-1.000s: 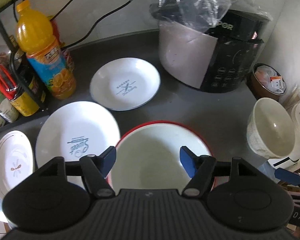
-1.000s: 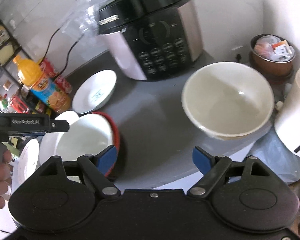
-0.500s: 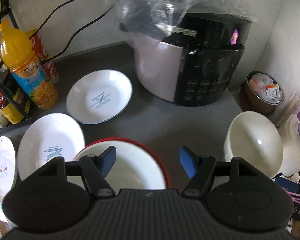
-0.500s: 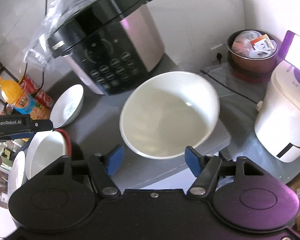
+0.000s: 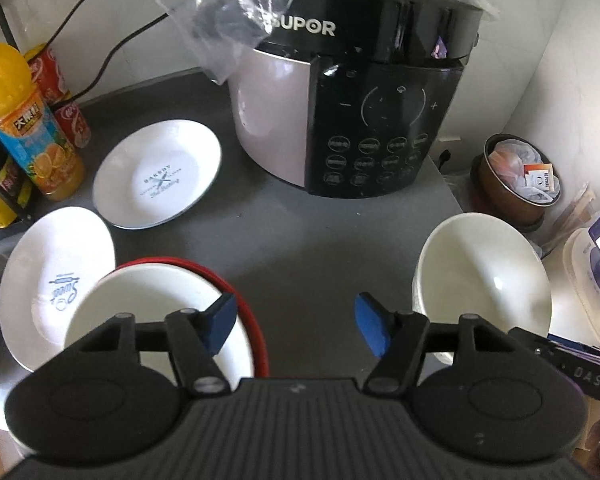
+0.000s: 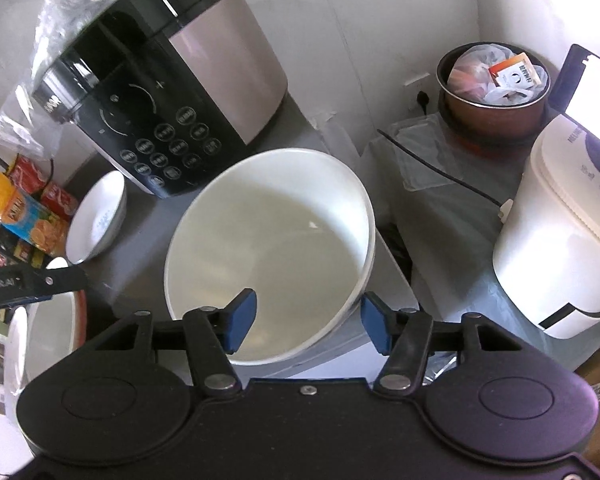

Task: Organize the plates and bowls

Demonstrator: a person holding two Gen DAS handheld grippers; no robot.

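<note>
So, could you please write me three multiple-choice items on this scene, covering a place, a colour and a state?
1. What stands beside the juice bottle? A. brown pot B. red cans C. kettle
2. The rim of the bowl under the left gripper is: A. red B. green C. blue
3. The right gripper has its fingers: A. both inside the white bowl B. far from it C. straddling its rim
Answers: B, cans stand next to it; A, a red edge shows; C, one finger inside, one outside, jaws just closing, not yet pressing.
</note>
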